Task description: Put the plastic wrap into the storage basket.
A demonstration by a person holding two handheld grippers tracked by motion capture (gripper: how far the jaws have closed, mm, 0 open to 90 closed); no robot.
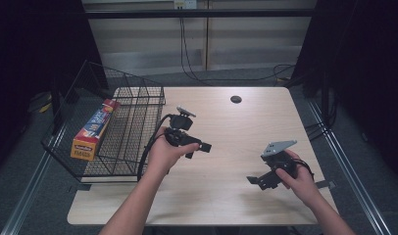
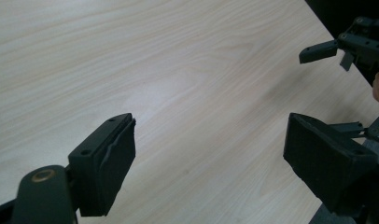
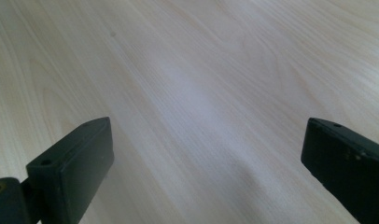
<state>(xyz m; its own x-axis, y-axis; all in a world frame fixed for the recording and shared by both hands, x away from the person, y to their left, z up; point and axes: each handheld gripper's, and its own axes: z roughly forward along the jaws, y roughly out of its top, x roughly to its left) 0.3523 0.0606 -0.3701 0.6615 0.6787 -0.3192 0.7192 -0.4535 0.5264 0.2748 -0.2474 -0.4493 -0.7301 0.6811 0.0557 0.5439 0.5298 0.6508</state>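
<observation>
A long cardboard box (image 1: 93,129), orange and blue, lies inside a black wire basket (image 1: 138,128) at the bench's left edge in the high view. It looks light and stiff, with smooth sides, probably best gripped across its narrow width. The left gripper (image 1: 199,147) hovers just right of the basket; the right gripper (image 1: 254,180) is well apart. The left gripper view shows jaws apart, holding nothing, over pale wood bench (image 2: 178,70). The right gripper view shows jaws spread wide, empty. Dark curtains surround the room.

Bare forearms, no sleeves. Left gripper (image 1: 199,148) black, looping black cable; right gripper (image 1: 254,182) black, grey three-cornered plate.
</observation>
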